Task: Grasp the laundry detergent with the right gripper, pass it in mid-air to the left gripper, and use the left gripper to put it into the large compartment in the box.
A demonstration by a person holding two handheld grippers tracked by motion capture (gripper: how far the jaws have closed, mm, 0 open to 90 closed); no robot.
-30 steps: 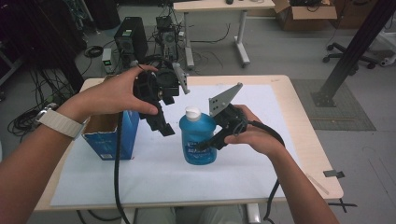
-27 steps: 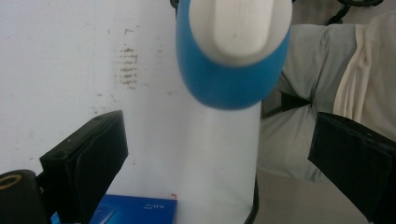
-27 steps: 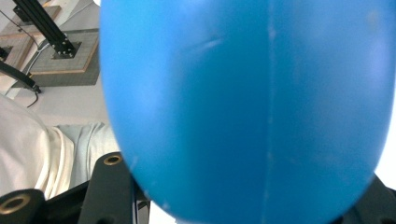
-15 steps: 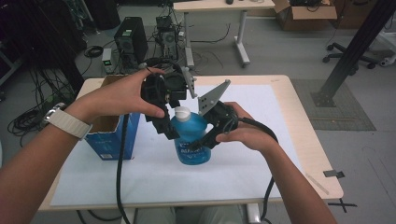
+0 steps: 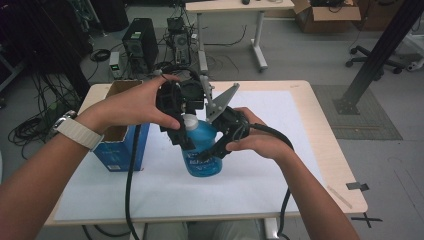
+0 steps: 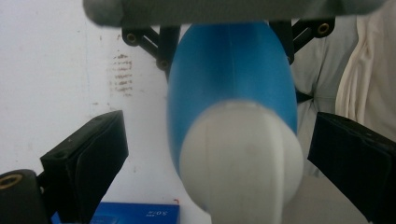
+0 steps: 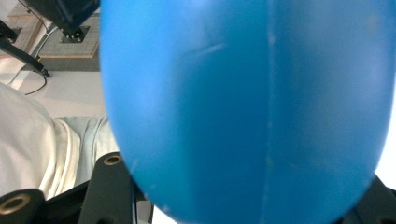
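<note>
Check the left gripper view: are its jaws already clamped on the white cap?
No: the left gripper stands open, with a gap between each pad and the white cap.

High view above, looking down; both gripper views close on the shared blue bottle (image 5: 202,150).

One blue bottle (image 5: 202,150), one white cap (image 5: 190,121) on it. One blue cardboard box (image 5: 120,150), open top. Two tongs: left (image 5: 186,131), right (image 5: 216,150). One white sheet (image 5: 280,165) covering one surface (image 5: 325,130).
</note>
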